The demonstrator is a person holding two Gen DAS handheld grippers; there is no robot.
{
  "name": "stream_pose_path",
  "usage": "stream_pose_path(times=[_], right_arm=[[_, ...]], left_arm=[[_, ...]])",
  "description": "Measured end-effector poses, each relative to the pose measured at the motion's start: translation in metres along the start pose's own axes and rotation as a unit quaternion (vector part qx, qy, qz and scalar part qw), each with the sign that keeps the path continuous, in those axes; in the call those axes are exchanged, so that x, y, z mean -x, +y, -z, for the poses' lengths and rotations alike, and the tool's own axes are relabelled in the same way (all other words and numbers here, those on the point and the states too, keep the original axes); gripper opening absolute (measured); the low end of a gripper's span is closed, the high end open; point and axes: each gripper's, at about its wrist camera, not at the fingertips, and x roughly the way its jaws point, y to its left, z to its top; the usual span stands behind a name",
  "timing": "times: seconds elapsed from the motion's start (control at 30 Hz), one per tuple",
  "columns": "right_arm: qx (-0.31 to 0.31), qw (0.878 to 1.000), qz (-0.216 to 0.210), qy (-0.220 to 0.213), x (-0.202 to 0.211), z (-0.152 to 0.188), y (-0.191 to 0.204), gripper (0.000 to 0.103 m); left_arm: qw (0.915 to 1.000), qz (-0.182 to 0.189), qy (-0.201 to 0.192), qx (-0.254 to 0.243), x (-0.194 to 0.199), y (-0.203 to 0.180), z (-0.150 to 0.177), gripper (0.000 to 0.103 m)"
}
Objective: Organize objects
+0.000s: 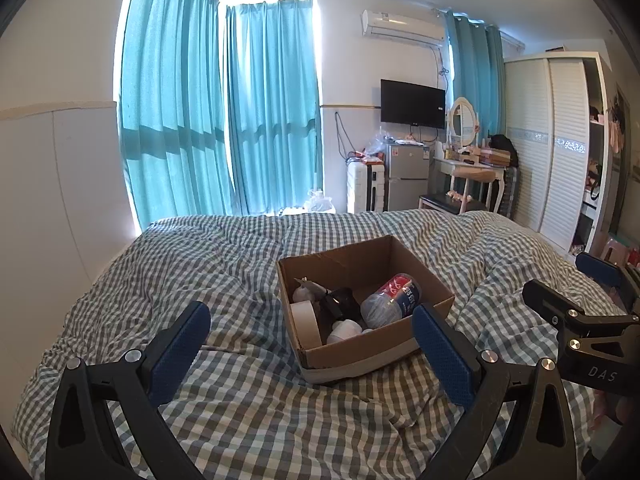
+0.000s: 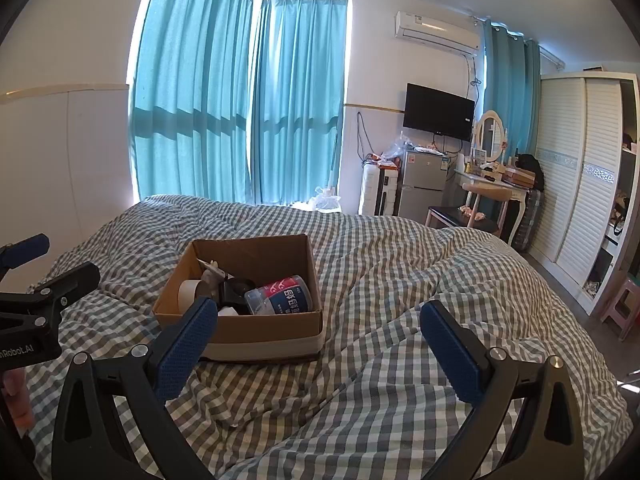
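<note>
Resting on the rumpled checked duvet (image 1: 240,400) of the bed, an open cardboard box (image 1: 404,346) is seen from both wrist views, and everything else is placed relative to it. Inside the box, a plastic bottle with a red and blue label (image 1: 394,300) is laid on its side toward the right wall, a roll of pale tape (image 1: 305,318) is stood on edge against the left wall, and a black object (image 1: 340,304) is lodged between the two; a small white item (image 1: 344,330) is found at the near wall. The left gripper (image 1: 311,330) is held just short of the box with its jaws spread wide and nothing between them. The right gripper (image 2: 319,328) is held to the right of the box, likewise released and empty. Far behind the box, teal curtains (image 1: 220,120), a wall television (image 1: 413,103) and a white wardrobe (image 1: 552,140) are visible.
</note>
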Motion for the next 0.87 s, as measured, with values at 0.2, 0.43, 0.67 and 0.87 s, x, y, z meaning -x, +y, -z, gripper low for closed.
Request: stream_pose_path(times=[0.2,0.43,0.67,0.87], right_arm=[[0.002,1.000,0.001,0.003,-0.0010,0.0014,-0.0001,0.102],[0.005,1.000,0.001,0.004,-0.0002,0.0030,0.0004,0.102],[0.006,1.000,0.001,0.006,-0.0004,0.0027,0.0005,0.102],[0.007,1.000,0.001,0.007,-0.0009,0.0047,0.0012,0.102]], left_arm=[[0.9998,-0.014,-0.012,-0.005,0.0045,-0.0004,0.0005,0.103],[0.9999,-0.015,-0.003,-0.001,0.0017,0.0013,0.0016,0.103],[0.9999,-0.013,-0.001,0.000,0.0019,0.0032,0.0035,0.103],[0.9998,-0.010,-0.018,-0.008,0.0086,0.0020,0.0063,0.103]])
